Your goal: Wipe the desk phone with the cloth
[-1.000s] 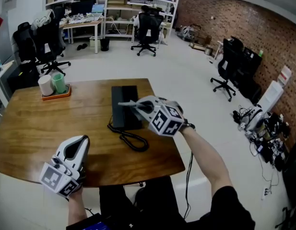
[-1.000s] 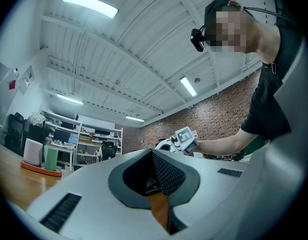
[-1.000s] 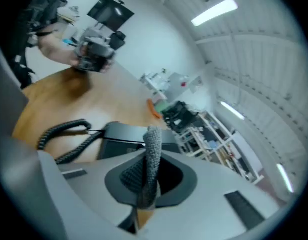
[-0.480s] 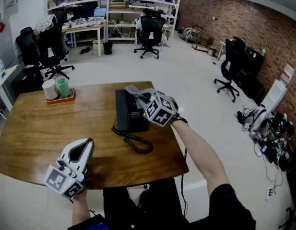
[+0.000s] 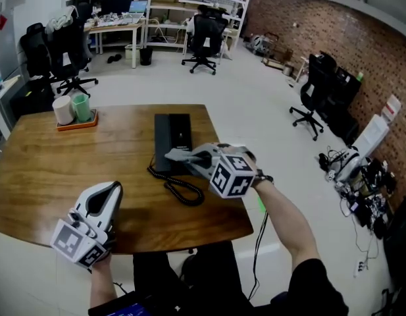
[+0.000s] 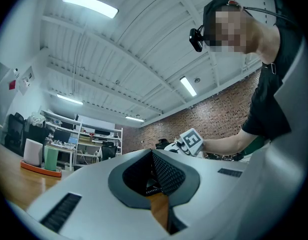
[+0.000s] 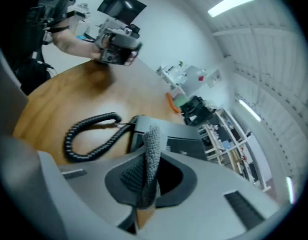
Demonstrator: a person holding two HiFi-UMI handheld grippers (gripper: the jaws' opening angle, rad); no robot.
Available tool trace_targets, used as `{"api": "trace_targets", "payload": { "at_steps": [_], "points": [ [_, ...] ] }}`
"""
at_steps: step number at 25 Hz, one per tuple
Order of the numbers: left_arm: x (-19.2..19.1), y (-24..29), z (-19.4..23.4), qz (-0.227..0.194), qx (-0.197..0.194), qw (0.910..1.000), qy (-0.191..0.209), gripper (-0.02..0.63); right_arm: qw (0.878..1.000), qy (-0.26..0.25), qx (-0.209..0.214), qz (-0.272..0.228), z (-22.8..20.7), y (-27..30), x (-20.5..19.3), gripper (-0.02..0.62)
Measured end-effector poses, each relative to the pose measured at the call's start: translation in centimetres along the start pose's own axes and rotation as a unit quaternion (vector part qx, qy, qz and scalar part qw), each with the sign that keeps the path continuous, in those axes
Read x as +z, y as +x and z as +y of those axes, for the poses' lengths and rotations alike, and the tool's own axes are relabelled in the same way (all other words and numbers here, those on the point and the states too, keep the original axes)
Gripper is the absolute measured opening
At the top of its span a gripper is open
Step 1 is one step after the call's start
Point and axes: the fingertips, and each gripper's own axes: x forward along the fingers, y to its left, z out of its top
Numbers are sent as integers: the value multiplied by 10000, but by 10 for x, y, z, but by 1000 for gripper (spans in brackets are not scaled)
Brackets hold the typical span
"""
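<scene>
A black desk phone [image 5: 172,137] lies flat on the wooden table [image 5: 64,170], its coiled cord [image 5: 181,191] looping toward me. My right gripper [image 5: 174,155] hovers over the phone's near end, shut on a grey cloth [image 5: 183,153]. In the right gripper view the cloth [image 7: 152,151] stands pinched between the jaws of the right gripper [image 7: 147,186], above the phone [image 7: 176,143] and the cord [image 7: 86,132]. My left gripper [image 5: 105,191] rests at the table's near left edge, well clear of the phone. The left gripper [image 6: 156,176] is shut with nothing in it.
An orange tray [image 5: 76,122] with a white cup [image 5: 62,109] and a green cup [image 5: 81,106] sits at the table's far left. Office chairs [image 5: 201,35] and shelving stand beyond the table. The table's right edge runs close to the phone.
The right gripper, with the cloth, has slid from the phone's far part back to its near end. The left gripper has stayed about where it was.
</scene>
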Motion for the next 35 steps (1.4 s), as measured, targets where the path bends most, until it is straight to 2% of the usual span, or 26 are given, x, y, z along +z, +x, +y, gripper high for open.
{"api": "trace_targets", "payload": {
  "at_steps": [2,4,5,7,11,14,19,23,27,29,31,32,33,35],
  "points": [
    [-2,0,1,-5,8,10000,-7,-6,9944,527,-919,-47,-57,8,-9,25],
    [-4,-1,3,-1,10,10000,-23,-6,9781,1155,-1729,-23,-111,20,-25,25],
    [-4,-1,3,-1,10,10000,-32,-6,9696,1437,-1982,-3,-131,27,-33,25],
    [-4,1,2,-1,6,10000,-50,-6,9585,1779,-2227,89,-155,41,-47,26],
    [-2,2,-2,-2,-6,10000,-40,-6,9631,1738,-2035,273,-151,57,-55,23],
    [1,2,-2,0,-13,10000,5,-6,9737,1325,-1817,369,-128,48,-49,23],
    [-1,1,3,-26,3,10000,8,-6,9916,150,-1110,650,-59,31,-30,23],
    [-4,0,7,-31,8,10000,-20,-6,9966,-233,-459,645,5,15,-17,23],
    [-9,0,10,60,16,10000,-72,-6,9964,-489,134,686,55,-2,-9,25],
    [-14,-1,13,130,16,9999,-113,-6,9986,-231,-61,476,58,-18,0,25],
    [-17,-1,15,157,29,9998,-113,-6,9978,372,-552,-45,48,-46,19,25],
    [-15,-1,14,83,51,9999,-89,-6,9933,732,-799,-392,42,-64,29,25],
    [-11,-2,10,-66,72,9999,-64,-6,9856,1108,-1015,-775,37,-85,38,25],
    [1,1,-8,-387,24,9992,-130,-6,9598,1867,-1362,-1592,30,-130,54,25]
  ]
}}
